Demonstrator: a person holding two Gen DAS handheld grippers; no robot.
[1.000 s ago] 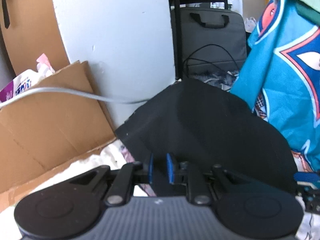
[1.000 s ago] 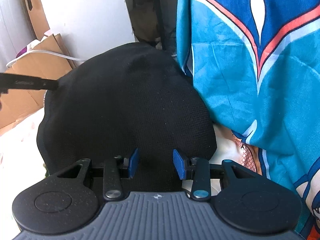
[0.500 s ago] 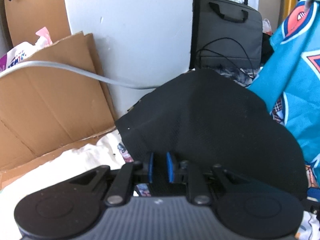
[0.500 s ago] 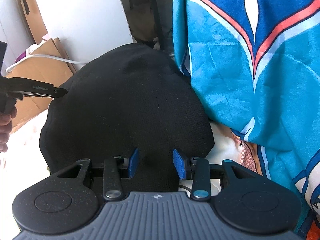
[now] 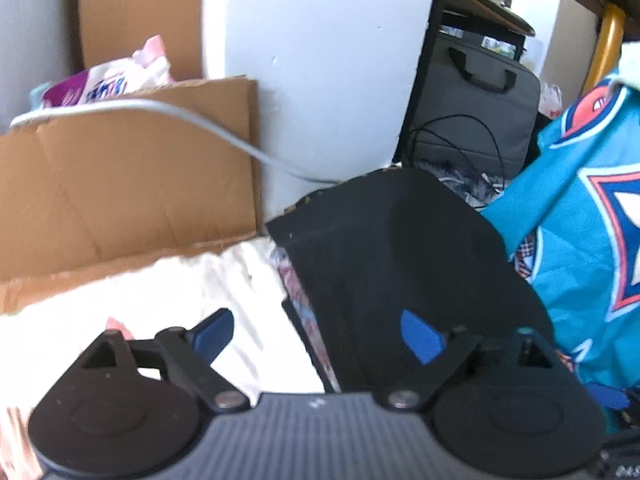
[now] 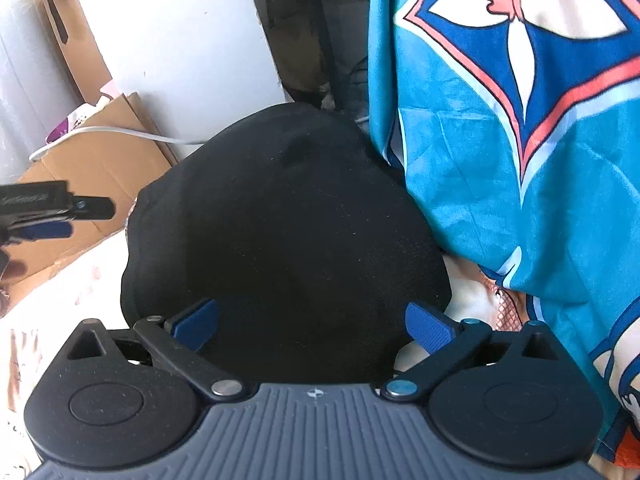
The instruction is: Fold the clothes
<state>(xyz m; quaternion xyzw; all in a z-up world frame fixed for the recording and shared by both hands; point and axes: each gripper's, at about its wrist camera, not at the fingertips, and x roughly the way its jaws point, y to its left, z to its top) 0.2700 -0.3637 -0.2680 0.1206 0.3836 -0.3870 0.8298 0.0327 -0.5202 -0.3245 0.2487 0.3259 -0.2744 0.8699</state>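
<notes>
Both tongs let go of the folded black knit garment (image 6: 280,232) at once.

A second ago the left tongs (image 5: 316,334) and the right tongs (image 6: 312,324) pinched its near edge; now their jaws are opening wide, the blue pads clear of the cloth. The garment lies flat just ahead of both, on the pale patterned bed sheet (image 5: 160,292), beside the hanging turquoise printed cloth (image 6: 520,140). This fold looks finished, in my judgement.

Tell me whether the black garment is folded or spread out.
Folded: the black garment lies as a compact stack, with layered edges showing along its left side in the left wrist view.
</notes>
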